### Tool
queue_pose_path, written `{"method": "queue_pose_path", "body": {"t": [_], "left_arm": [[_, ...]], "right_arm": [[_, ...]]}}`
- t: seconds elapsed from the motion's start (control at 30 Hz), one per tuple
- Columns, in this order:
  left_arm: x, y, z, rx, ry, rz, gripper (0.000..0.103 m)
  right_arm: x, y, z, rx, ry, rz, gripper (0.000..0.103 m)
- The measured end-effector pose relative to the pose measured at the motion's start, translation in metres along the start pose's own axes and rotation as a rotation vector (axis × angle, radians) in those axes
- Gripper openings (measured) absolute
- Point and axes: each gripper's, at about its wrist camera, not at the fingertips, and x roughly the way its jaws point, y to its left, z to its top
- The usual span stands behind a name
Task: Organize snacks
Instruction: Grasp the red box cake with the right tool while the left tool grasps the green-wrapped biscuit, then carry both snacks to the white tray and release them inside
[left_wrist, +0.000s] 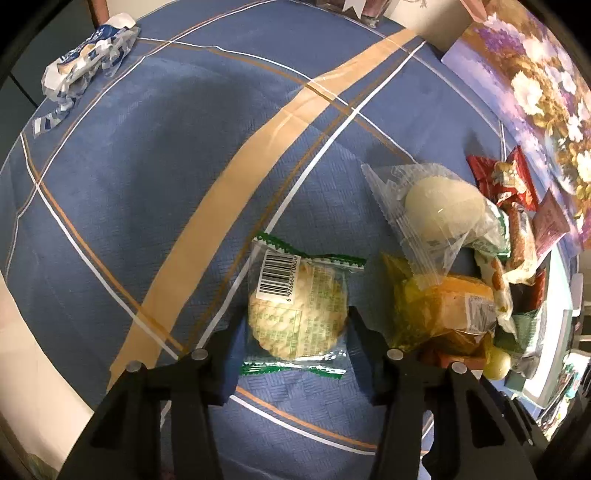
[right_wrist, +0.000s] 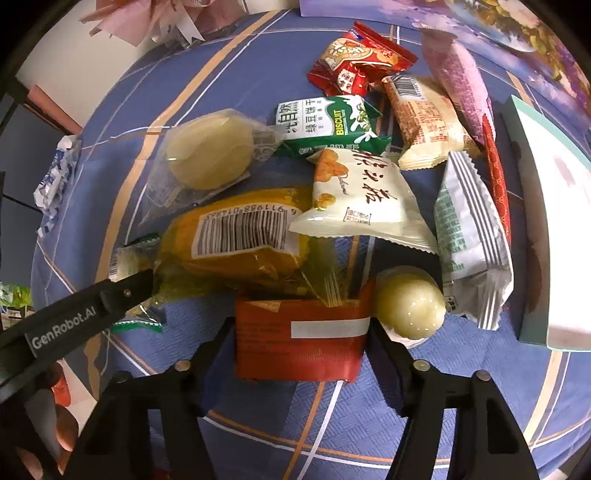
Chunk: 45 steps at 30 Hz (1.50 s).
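The rice cracker packet (left_wrist: 297, 306), clear with green serrated ends and a barcode label, lies on the blue plaid tablecloth (left_wrist: 147, 166) between the fingers of the left gripper (left_wrist: 295, 332); the jaws stand spread on either side of it, just beside its edges, and whether the pads press it cannot be told. The red packet (right_wrist: 301, 341) sits between the fingers of the right gripper (right_wrist: 301, 347), whose jaws flank it closely at both sides; a firm grasp cannot be confirmed. Only the right wrist view shows the heap in full: the orange cake packet (right_wrist: 236, 240) with its barcode, the white packet (right_wrist: 358, 195) with black script, the green biscuit packet (right_wrist: 328, 123), a silver-and-green striped packet (right_wrist: 469, 236), a round pale sweet (right_wrist: 410, 301) touching the red packet's right side, and the left gripper's finger entering from the lower left. Only the left wrist view shows the cracker packet whole, lying apart from the heap, and the crumpled blue-and-white wrapper (left_wrist: 85, 62) well away at the far edge. Both grippers point low over the cloth, tilted downward toward the packets.
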Motion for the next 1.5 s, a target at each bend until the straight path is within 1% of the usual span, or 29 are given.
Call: {"method": "queue_pose_path", "body": {"t": [0.07, 0.13, 0.2, 0.3, 0.4, 0.5, 0.6, 0.7, 0.77, 0.8, 0.83, 0.9, 1.0, 1.07, 1.3, 1.4, 1.5], "left_arm": [[-0.003, 0.005, -0.001, -0.012, -0.012, -0.016, 0.051], [-0.014, 0.005, 0.001, -0.011, -0.031, -0.025, 0.051], [-0.023, 0.003, 0.0, -0.012, -0.053, -0.034, 0.051], [-0.039, -0.003, -0.003, -0.016, -0.089, -0.045, 0.051], [-0.057, -0.006, -0.01, -0.014, -0.125, -0.055, 0.051], [-0.066, -0.005, -0.011, -0.007, -0.153, -0.058, 0.051], [-0.082, -0.01, -0.012, 0.013, -0.186, -0.062, 0.051], [-0.089, -0.018, -0.013, 0.04, -0.204, -0.073, 0.051], [-0.083, -0.024, -0.002, 0.055, -0.202, -0.081, 0.051], [-0.086, -0.033, -0.002, 0.074, -0.202, -0.09, 0.051], [-0.087, -0.041, -0.001, 0.09, -0.202, -0.093, 0.051], [-0.088, -0.061, -0.002, 0.134, -0.202, -0.105, 0.051], [-0.094, -0.097, -0.009, 0.223, -0.205, -0.132, 0.051], [-0.095, -0.12, -0.013, 0.273, -0.201, -0.15, 0.051], [-0.086, -0.202, -0.035, 0.448, -0.173, -0.183, 0.051], [-0.074, -0.232, -0.041, 0.496, -0.152, -0.194, 0.051], [-0.06, -0.264, -0.048, 0.544, -0.137, -0.187, 0.051]], "right_arm": [[-0.008, -0.007, -0.001, 0.007, -0.012, 0.018, 0.067], [-0.014, -0.009, -0.002, 0.011, -0.029, 0.025, 0.067], [-0.027, -0.018, -0.009, 0.026, -0.047, 0.049, 0.067], [-0.04, -0.02, -0.011, 0.033, -0.083, 0.077, 0.067], [-0.07, -0.028, -0.011, 0.043, -0.127, 0.105, 0.067], [-0.102, -0.04, -0.014, 0.057, -0.182, 0.135, 0.067], [-0.12, -0.051, -0.017, 0.081, -0.244, 0.152, 0.067], [-0.133, -0.069, -0.016, 0.142, -0.284, 0.159, 0.067], [-0.137, -0.085, -0.016, 0.19, -0.299, 0.149, 0.067], [-0.137, -0.089, -0.015, 0.211, -0.309, 0.133, 0.067], [-0.149, -0.105, -0.019, 0.243, -0.322, 0.118, 0.067], [-0.152, -0.129, -0.019, 0.319, -0.341, 0.089, 0.067], [-0.155, -0.159, -0.023, 0.411, -0.353, -0.003, 0.067], [-0.156, -0.183, -0.027, 0.475, -0.353, -0.047, 0.067], [-0.158, -0.241, -0.04, 0.63, -0.322, -0.117, 0.067], [-0.155, -0.258, -0.043, 0.677, -0.317, -0.149, 0.067], [-0.15, -0.273, -0.043, 0.718, -0.312, -0.159, 0.067]]}}
